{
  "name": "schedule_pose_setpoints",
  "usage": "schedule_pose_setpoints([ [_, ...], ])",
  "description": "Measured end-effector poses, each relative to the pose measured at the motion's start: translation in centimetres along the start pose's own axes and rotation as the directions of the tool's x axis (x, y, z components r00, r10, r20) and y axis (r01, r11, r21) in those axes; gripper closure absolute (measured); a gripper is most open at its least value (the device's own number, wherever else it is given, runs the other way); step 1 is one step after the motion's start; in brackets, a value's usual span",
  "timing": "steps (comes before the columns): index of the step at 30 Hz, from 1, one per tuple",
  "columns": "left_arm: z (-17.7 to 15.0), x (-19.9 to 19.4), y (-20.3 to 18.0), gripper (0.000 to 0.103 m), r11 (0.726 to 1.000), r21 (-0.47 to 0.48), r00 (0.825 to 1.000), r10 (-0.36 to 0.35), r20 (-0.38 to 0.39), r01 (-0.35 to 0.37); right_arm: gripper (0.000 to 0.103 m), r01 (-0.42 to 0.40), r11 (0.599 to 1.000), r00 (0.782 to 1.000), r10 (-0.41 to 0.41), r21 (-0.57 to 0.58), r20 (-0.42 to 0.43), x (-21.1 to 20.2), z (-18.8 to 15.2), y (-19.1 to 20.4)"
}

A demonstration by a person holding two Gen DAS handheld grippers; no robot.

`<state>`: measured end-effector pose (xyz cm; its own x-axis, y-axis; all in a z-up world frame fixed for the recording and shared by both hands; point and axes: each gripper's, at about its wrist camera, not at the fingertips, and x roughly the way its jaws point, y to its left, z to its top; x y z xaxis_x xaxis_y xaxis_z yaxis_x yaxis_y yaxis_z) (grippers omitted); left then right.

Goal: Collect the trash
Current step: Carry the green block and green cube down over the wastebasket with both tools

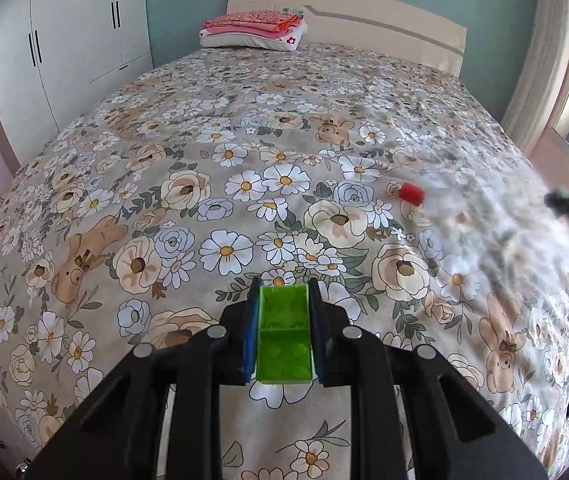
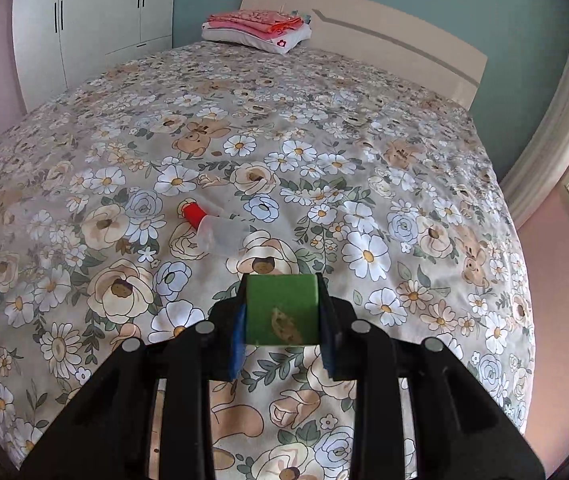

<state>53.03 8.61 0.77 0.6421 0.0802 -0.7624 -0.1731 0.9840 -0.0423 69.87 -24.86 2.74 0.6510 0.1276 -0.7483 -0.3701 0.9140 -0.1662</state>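
Both tongs are already loaded. The left gripper (image 1: 284, 332) pinches a bright green brick (image 1: 283, 336), hollow underside turned up, and the right gripper (image 2: 282, 312) pinches a dark green block (image 2: 282, 308) with a worn patch on its face. What remains loose on the floral bedspread (image 2: 404, 160) is a clear plastic bottle (image 2: 220, 232) with a red cap (image 2: 194, 214). It lies on its side just ahead and left of the right gripper, long axis running near-right to far-left, cap at the far end. From the left gripper it sits well off to the right (body washed out by glare, probably only the cap reads), so the right hand looks nearer.
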Motion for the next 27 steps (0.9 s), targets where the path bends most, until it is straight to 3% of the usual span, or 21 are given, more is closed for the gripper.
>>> schedule_pose_setpoints([
  [7,2.9,-8.8,-1.0,0.079,0.997,0.069,0.991,0.015,0.134,-0.024,0.073,-0.002,1.000,0.996,0.002,0.000,0.093,-10.8,0.7,2.3],
  [13,3.3,-16.6,-2.2,0.079,0.992,0.127,0.973,-0.003,0.229,-0.027,0.073,0.019,1.000,0.985,-0.016,-0.016,0.174,-19.7,0.5,5.1],
  [27,-2.9,-32.5,-0.7,0.079,0.985,0.172,0.924,-0.060,0.377,-0.006,0.073,0.016,1.000,0.944,-0.011,-0.012,0.331,-38.8,-5.0,12.9],
])
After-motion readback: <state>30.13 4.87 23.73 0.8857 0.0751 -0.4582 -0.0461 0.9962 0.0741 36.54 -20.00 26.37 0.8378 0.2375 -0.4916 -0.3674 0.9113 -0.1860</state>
